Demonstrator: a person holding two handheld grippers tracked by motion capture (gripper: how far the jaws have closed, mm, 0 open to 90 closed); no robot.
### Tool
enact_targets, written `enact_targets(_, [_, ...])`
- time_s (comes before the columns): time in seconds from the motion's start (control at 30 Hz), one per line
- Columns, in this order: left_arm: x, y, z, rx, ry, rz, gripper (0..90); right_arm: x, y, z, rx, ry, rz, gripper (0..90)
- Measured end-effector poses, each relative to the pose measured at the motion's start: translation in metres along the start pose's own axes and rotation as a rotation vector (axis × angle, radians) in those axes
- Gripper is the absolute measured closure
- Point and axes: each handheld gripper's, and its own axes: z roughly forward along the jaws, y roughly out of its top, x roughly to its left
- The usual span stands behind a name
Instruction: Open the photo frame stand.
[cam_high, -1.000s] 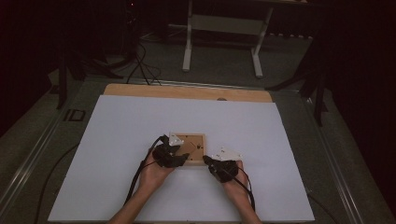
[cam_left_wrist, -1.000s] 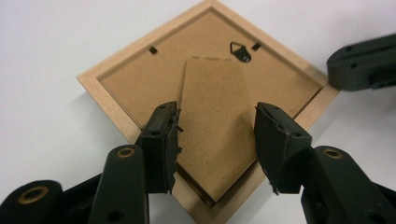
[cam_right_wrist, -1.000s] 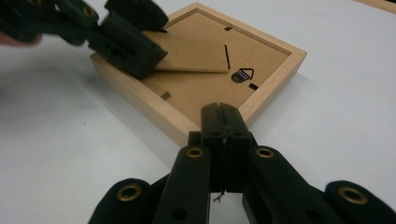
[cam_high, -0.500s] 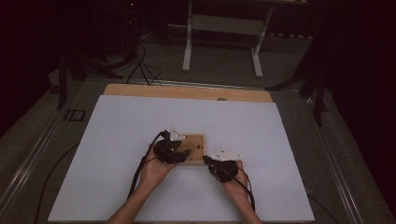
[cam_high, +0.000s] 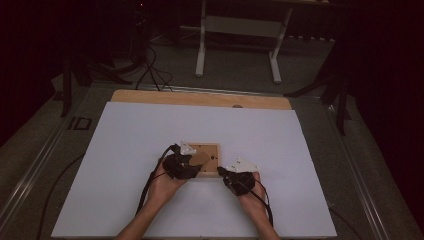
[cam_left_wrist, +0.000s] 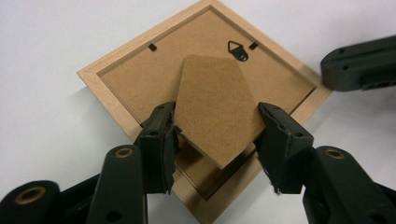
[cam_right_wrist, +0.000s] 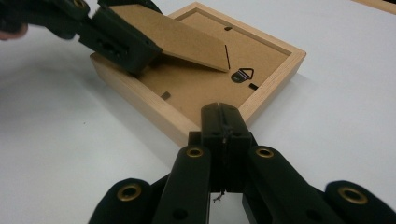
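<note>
Lying face-down on the white table sheet (cam_high: 125, 150), a wooden picture frame (cam_high: 212, 172) is seen at the lower centre of the high view, with its brown backing board (cam_left_wrist: 140, 88) and hanging hook (cam_left_wrist: 238, 50) turned upward. The frame's cardboard easel stand (cam_left_wrist: 217, 107) is gripped by its two side edges between the jaws of the left gripper (cam_left_wrist: 215, 128) and is raised at a tilt off the backing. The right gripper (cam_right_wrist: 223, 122), its jaws shut together with nothing between them, is pressed against the near corner of the frame at the lower centre of the right gripper view.
</note>
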Motion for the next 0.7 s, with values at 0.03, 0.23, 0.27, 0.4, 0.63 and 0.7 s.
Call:
enact_targets(0.03, [0.000, 0.001, 0.000, 0.005, 0.001, 0.000, 50.2, 0.000, 0.000, 0.000, 0.000, 0.000, 0.000, 89.7])
enact_targets(0.23, [-0.002, 0.011, -0.003, -0.017, 0.004, -0.008, 50.3, 0.000, 0.000, 0.000, 0.000, 0.000, 0.001, 89.8])
enact_targets(0.27, [-0.001, 0.013, -0.004, -0.017, 0.001, -0.012, 50.3, 0.000, 0.000, 0.000, 0.000, -0.001, 0.001, 89.8])
enact_targets(0.4, [0.000, 0.015, -0.004, -0.005, -0.007, -0.025, 50.2, 0.000, 0.000, 0.000, -0.001, 0.000, 0.000, 89.7])
enact_targets(0.63, [0.004, 0.015, -0.002, 0.004, -0.052, -0.063, 47.9, 0.000, 0.000, 0.000, -0.001, 0.000, 0.000, 89.7])
enact_targets(0.7, [0.006, 0.015, -0.001, 0.009, -0.070, -0.077, 46.4, 0.000, 0.000, 0.000, -0.001, 0.000, 0.000, 89.7])
